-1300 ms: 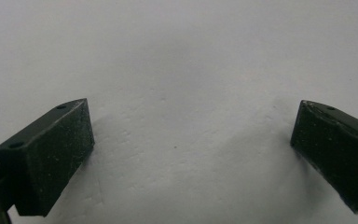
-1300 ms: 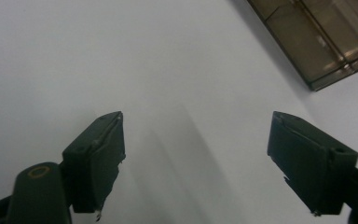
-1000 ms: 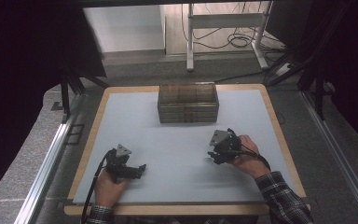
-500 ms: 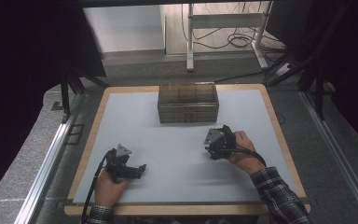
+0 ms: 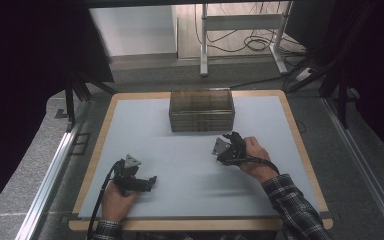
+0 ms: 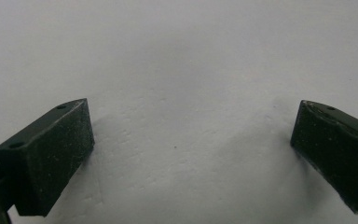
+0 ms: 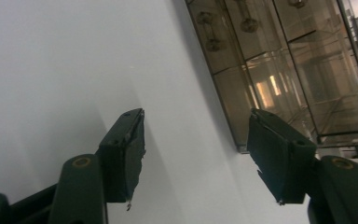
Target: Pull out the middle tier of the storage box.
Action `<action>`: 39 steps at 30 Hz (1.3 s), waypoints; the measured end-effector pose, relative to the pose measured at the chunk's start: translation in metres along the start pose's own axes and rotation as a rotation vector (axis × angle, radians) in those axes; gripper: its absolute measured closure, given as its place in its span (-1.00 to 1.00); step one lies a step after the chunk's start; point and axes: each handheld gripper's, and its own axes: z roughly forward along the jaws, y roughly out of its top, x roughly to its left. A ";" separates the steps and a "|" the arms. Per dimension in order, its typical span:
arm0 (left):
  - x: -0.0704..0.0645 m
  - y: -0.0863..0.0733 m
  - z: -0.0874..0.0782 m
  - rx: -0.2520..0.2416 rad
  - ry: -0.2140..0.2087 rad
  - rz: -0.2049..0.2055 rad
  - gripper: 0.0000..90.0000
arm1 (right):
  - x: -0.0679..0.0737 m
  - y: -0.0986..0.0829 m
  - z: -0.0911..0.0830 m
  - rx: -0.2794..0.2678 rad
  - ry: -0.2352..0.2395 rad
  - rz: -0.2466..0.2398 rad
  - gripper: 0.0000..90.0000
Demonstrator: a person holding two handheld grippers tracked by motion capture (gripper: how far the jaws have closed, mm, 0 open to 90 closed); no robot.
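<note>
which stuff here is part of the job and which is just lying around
In the job:
- drawer box, clear brown, at the mat's far side
- right gripper, open, near the box
- left gripper, open, low over the mat

Lying about:
- metal stand on the floor
- cables beyond the table

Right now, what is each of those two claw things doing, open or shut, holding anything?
Left gripper: open, holding nothing, over the bare mat.
Right gripper: open, holding nothing, pointed toward the clear drawer box.
</note>
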 end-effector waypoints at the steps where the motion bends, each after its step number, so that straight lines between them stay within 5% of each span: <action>1: 0.000 0.000 0.000 0.000 0.000 0.000 -1.00 | 0.000 0.001 0.001 0.004 -0.009 -0.010 -0.15; 39: 0.000 0.000 0.000 0.005 -0.001 0.005 -1.00 | 0.005 0.045 0.049 0.080 -0.294 -0.363 0.31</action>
